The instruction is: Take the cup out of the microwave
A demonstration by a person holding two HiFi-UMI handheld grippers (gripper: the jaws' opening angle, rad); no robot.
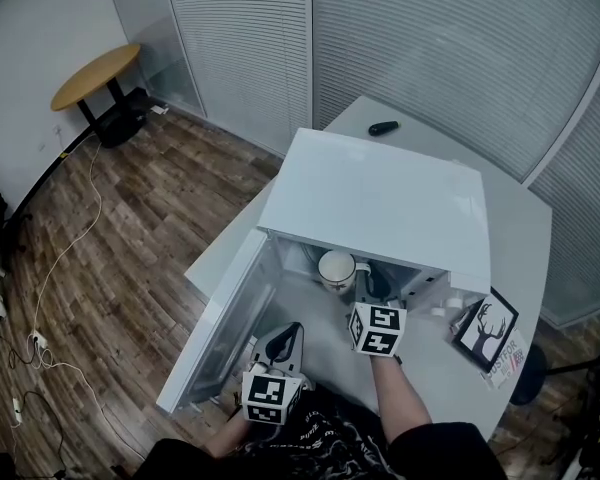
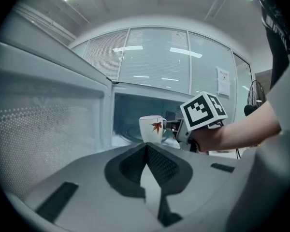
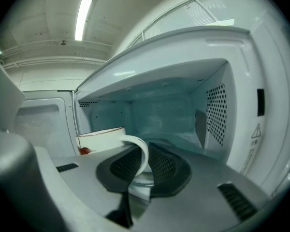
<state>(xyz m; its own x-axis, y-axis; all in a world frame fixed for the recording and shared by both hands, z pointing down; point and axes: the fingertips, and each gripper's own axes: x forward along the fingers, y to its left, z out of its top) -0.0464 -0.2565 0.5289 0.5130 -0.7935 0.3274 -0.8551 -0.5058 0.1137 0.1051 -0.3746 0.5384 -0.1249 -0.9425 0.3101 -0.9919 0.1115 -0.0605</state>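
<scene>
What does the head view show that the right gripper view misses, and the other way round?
Head view only: the left tongs, a black remote, a deer card and a round table. Right gripper view only: the right tongs pinching the cup by its handle, and the perforated inner wall. Both: cup and open microwave.

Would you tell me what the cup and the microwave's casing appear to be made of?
The cup looks like glazed ceramic: glossy white, with a thin dark rim and a printed red leaf. The microwave casing seems to be white-painted metal, smooth and matte, possibly plastic.
</scene>
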